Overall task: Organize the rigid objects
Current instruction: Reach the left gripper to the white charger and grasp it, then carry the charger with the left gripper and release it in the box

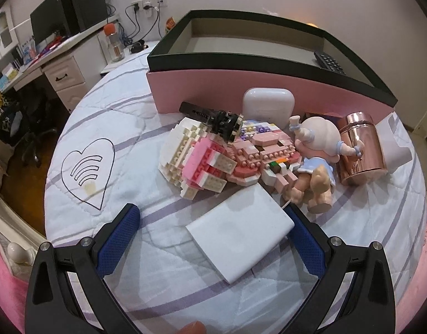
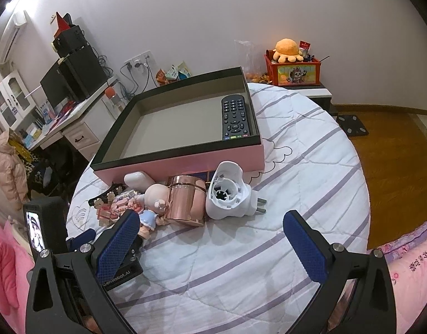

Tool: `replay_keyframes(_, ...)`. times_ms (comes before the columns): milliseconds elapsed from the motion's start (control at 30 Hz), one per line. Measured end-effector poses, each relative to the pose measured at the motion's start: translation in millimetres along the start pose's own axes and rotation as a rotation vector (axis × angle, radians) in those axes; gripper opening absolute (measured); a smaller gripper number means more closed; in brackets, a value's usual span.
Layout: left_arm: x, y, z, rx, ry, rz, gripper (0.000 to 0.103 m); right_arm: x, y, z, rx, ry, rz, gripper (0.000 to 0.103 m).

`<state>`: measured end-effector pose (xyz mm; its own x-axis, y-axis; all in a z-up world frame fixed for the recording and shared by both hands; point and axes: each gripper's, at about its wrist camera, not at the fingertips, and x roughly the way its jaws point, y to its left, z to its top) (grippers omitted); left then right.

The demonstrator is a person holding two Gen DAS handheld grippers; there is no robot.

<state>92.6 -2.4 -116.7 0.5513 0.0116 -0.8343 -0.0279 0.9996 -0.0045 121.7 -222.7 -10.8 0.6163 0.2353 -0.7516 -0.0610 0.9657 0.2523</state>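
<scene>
One flat white box (image 1: pixel 240 235) is lying on the bed quilt (image 1: pixel 124 128) between the wide-open left tongs (image 1: pixel 213 220), looking light, stiff and slick; gripping across its narrow edges seems safest. Right tongs (image 2: pixel 212 225) are hanging wide, holding nothing, near the pink box (image 2: pixel 185 164).

Setting: a home bedroom. A bed with a striped quilt (image 2: pixel 269 250) fills the foreground; a white desk (image 2: pixel 82 136) with a dark monitor (image 2: pixel 57 86) stands against the wall. A plush toy (image 2: pixel 287 50) sits in a printed storage box (image 2: pixel 294 73), and an air conditioner (image 2: pixel 11 34) is mounted high on the wall.
</scene>
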Motion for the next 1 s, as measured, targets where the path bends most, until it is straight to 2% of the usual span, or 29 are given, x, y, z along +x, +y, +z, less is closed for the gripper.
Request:
replay_keyframes(100,-2,3,-1,0.002,-0.01,-0.023,0.097,2,0,-1,0.002,0.005,0.001,0.103)
replay_keyframes(200,-7,4,-3,0.014,-0.028,-0.037,0.083,1,2,-1,-0.002,0.005,0.001,0.103)
replay_keyframes(233,-9,4,-4,0.016,-0.033,-0.039,0.074,2,3,-1,-0.002,0.005,0.001,0.103)
replay_keyframes(267,-10,4,-4,0.02,-0.035,-0.041,0.069,1,3,-1,-0.002,0.004,0.0,0.103)
replay_keyframes(333,-11,4,-4,0.025,-0.035,-0.05,0.065,1,4,-1,-0.002,0.004,0.001,0.103)
replay_keyframes(600,-20,8,-12,0.037,-0.028,-0.076,0.064,-2,6,-3,-0.004,-0.001,0.001,0.103)
replay_keyframes(1000,-39,15,-7,0.041,-0.042,-0.053,0.064,-4,11,-2,-0.013,-0.007,0.009,0.103)
